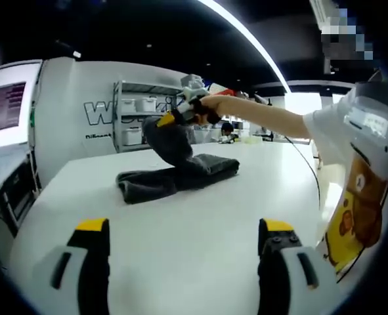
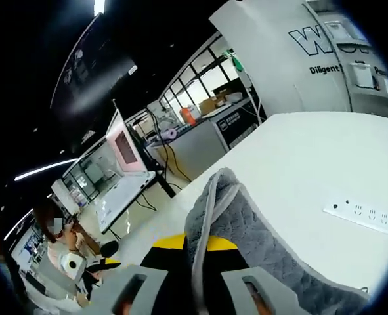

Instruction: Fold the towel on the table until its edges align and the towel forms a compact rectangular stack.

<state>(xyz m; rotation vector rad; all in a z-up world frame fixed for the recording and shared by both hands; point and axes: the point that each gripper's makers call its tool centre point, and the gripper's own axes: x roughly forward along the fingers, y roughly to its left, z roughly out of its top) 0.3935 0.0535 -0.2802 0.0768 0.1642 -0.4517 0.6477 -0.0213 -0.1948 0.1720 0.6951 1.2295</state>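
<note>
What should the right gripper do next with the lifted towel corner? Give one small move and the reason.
Probably carry the lifted part across and lay it on the far end of the folded part. The right gripper is shut on the grey towel, holding one part up above the white table, while the rest lies in a loosely folded strip. The left gripper is open, apart from the cloth.
</note>
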